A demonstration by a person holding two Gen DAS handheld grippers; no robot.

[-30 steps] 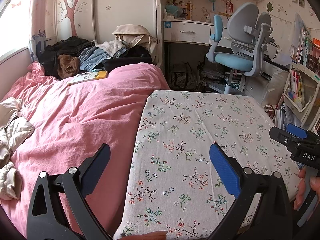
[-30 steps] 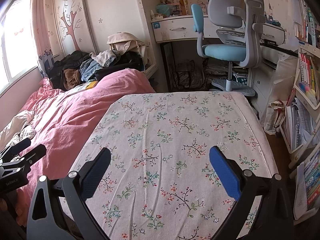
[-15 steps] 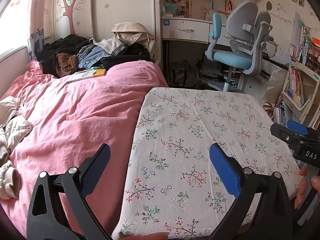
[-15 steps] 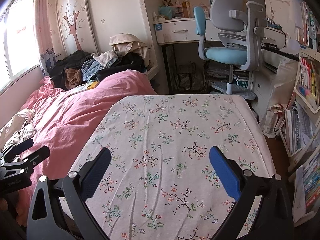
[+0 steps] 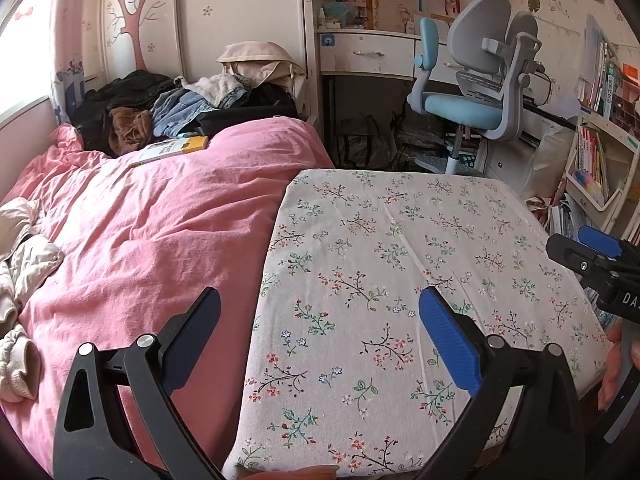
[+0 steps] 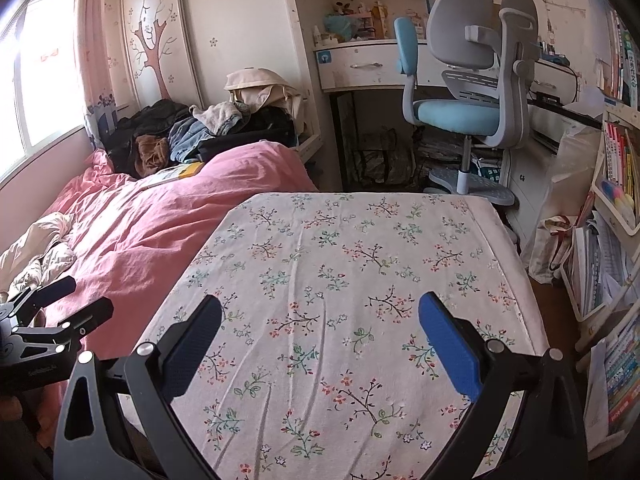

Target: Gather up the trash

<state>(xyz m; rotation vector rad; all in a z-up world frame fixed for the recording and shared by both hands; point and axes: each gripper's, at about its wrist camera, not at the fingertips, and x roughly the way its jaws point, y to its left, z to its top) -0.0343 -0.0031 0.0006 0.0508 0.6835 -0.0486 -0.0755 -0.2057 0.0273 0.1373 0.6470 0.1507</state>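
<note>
I see no trash in either view. My left gripper [image 5: 320, 340] is open and empty, held above the left edge of a table covered by a floral cloth [image 5: 400, 260], next to a bed with a pink duvet [image 5: 140, 232]. My right gripper [image 6: 320, 340] is open and empty above the near half of the same floral cloth [image 6: 352, 264]. The right gripper also shows at the right edge of the left wrist view [image 5: 596, 260], and the left gripper at the left edge of the right wrist view [image 6: 48, 320].
A yellow book [image 5: 170, 150] and a pile of clothes [image 5: 176, 108] lie at the bed's far end. Beyond the table stand a blue-grey desk chair [image 6: 468, 92] and a white desk [image 6: 360, 68]. Bookshelves [image 6: 612, 220] and bags crowd the right side.
Both views have drifted slightly; the table and the bed sit a little further from the cameras. Both grippers stay open and empty.
</note>
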